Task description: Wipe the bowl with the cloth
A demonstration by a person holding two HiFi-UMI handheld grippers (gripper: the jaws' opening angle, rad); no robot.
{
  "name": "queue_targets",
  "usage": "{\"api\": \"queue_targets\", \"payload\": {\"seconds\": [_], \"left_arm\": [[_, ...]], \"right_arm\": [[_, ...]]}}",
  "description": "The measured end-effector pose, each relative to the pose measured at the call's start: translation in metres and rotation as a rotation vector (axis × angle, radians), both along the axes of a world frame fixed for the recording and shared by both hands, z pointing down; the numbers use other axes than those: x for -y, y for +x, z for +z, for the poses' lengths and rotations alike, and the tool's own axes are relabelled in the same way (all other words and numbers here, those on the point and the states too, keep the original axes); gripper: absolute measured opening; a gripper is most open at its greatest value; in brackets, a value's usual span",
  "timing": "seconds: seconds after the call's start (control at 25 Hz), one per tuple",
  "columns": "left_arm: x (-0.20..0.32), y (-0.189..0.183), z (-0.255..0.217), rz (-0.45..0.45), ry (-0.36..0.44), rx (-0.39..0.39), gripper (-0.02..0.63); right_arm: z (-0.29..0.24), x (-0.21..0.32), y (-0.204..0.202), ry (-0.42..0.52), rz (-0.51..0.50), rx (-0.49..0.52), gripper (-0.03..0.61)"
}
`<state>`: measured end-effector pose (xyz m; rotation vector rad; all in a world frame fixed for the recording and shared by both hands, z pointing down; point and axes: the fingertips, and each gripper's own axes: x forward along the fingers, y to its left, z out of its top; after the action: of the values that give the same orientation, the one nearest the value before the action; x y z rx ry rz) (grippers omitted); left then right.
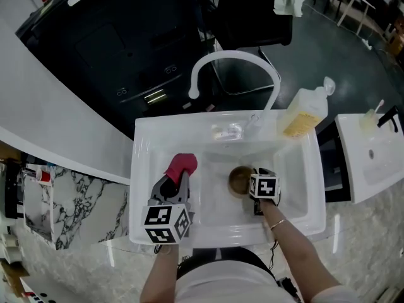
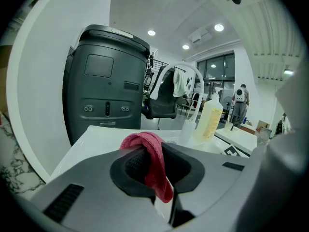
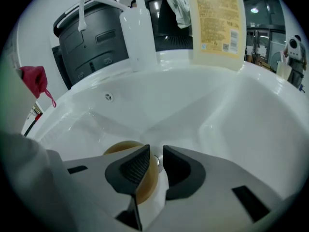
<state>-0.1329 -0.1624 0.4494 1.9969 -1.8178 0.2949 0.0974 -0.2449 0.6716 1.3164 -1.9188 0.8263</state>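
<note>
Where the brown bowl [image 1: 238,180] sits is low in the white sink [image 1: 297,169], near the middle of the basin floor and open side up. Right gripper [image 1: 250,184] reaches down to its right-hand edge. Seen from the right gripper view, that gripper [image 3: 155,161] has its jaws parted with a clear gap. The bowl [image 3: 120,148] lies mostly under the left jaw, its rim showing in the gap. Right pad stands off the rim; no squeeze seen.

Red cloth [image 1: 182,165] is up at the left side of the basin, apart from the bowl. Left gripper [image 1: 177,180] has it clamped. In the left gripper view the jaws are closed on a fold of the cloth [image 2: 152,163], which bunches above the pads and hangs a tail below them. The right gripper view catches the same cloth [image 3: 35,80] at far left, above the sink wall [image 3: 231,120].

White arched faucet [image 1: 233,59] rises behind the basin. Yellowish soap bottle [image 1: 306,112] stands on the back right corner of the sink, beside the faucet base. Dark grey machine [image 1: 113,62] sits beyond the sink.
</note>
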Motion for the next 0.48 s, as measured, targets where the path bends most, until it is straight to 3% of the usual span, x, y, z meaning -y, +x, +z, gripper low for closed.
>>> {"api": "queue_targets", "payload": {"seconds": [0.48], "left_arm": [[0.004,0.018,-0.007,0.085,0.030,-0.009,0.058]], "right_arm": [[-0.100,-0.001,0.005,0.262,0.029,0.099,0.092]]}}
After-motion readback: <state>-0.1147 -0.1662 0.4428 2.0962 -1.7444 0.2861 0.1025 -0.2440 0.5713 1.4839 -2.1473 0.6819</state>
